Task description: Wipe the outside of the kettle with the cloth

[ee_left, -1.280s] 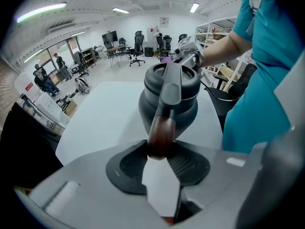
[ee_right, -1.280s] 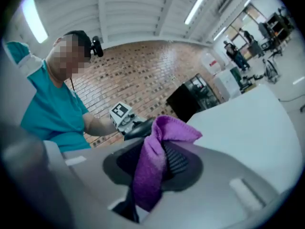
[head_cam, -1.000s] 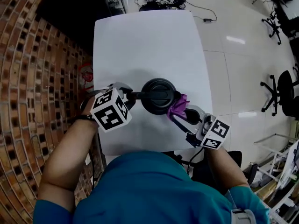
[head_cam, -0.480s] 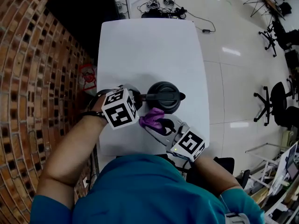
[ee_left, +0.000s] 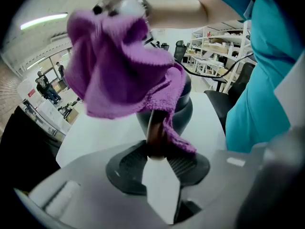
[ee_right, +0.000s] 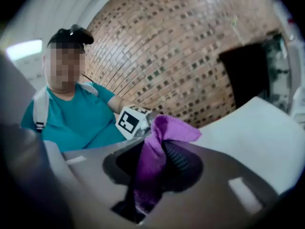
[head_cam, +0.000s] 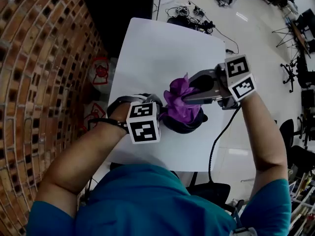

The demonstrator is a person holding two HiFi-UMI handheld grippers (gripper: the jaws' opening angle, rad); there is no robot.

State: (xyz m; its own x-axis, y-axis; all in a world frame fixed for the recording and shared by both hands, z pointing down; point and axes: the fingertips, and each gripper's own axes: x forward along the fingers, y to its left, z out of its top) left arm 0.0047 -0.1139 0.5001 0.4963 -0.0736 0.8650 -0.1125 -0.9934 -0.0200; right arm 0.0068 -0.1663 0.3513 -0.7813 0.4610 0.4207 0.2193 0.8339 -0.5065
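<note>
Shows the black kettle [head_cam: 191,126] just below centre of the head view, on the white table [head_cam: 157,48] toward its lower edge, spout pointing right. Shows the purple cloth [head_cam: 179,98] bunched over the kettle's top, covering most of the lid.

Places the left gripper [head_cam: 156,103] directly left of the kettle, clenched on the handle [ee_left: 156,130]. In the left gripper view, sets that handle upright between both pads at lower centre, with a hanging end of the cloth lying against its right side.

Places the right gripper [head_cam: 188,95] at upper right of the kettle, reaching in from the right edge and grasping the cloth. In the right gripper view, shows a purple fold pinched between the jaws at lower centre, the rest standing up above them.

Beyond the table, shows a brick wall [head_cam: 39,58] along the left edge, pale glossy floor [head_cam: 256,43] with cables [head_cam: 192,14] at the top, and a teal shirt [head_cam: 157,200] across the bottom.
</note>
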